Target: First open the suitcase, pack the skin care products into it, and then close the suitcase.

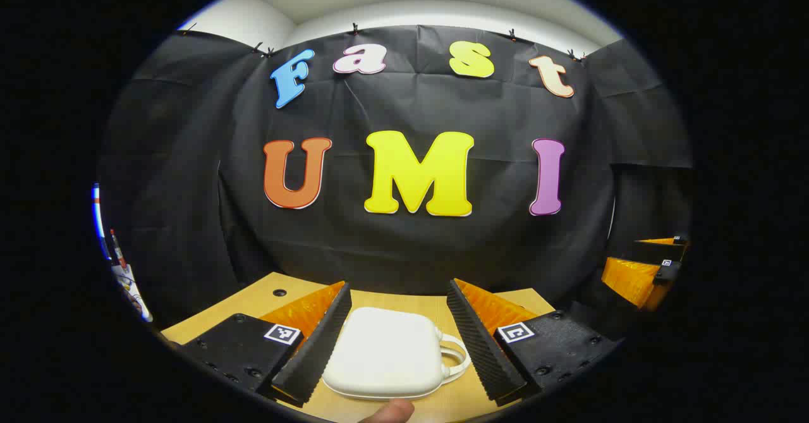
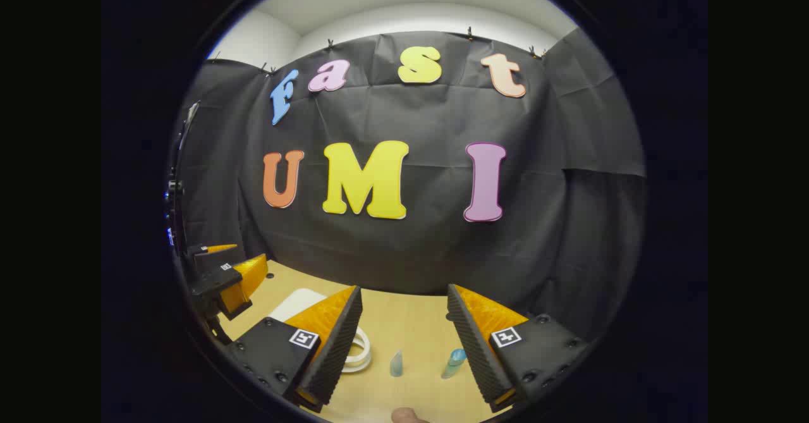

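A small white suitcase lies flat and closed on the wooden table, its handle pointing right. My left gripper hangs open above it, fingers spread on both sides without touching. In the right gripper view the suitcase shows partly behind a finger, with its handle visible. Two small pale-blue skin care bottles stand on the table between the spread fingers of my open right gripper. The left gripper appears at the left there; the right gripper appears at the far right of the left view.
The black cloth wall closes the table off at the back and sides. Bare tabletop lies between the bottles and the wall. A fingertip shows at the bottom edge.
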The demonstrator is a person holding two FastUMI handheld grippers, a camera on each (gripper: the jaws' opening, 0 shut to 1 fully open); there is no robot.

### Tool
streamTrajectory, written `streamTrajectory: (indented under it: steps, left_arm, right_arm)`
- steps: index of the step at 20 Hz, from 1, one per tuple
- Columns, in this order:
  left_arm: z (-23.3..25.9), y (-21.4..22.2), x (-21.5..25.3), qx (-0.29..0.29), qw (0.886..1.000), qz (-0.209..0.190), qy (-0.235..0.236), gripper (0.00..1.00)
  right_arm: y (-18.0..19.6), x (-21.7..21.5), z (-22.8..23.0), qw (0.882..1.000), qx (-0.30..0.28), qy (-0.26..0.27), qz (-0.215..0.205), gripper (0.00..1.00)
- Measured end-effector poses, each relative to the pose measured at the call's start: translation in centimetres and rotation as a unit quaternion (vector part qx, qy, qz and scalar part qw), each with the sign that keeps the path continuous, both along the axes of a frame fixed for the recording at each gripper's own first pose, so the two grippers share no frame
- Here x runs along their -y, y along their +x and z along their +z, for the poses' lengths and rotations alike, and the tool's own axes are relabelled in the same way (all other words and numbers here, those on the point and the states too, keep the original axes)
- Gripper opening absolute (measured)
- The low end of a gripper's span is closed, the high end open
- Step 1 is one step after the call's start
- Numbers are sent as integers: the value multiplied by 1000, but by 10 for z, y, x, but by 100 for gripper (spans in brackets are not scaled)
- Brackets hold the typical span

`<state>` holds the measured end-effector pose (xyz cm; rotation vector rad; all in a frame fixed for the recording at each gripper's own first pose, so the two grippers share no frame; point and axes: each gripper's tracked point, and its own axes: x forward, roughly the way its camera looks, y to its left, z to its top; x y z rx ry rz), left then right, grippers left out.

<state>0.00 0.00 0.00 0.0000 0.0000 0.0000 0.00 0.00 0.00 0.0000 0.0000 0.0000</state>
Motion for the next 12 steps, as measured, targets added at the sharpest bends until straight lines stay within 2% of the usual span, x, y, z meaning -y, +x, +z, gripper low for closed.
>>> streamTrajectory:
  steps: [12]
  left_arm:
    - [-15,13,9,-9,1000,-8,4,97]
  right_arm:
    - [11,23,-20,999,-27,13,-25,80]
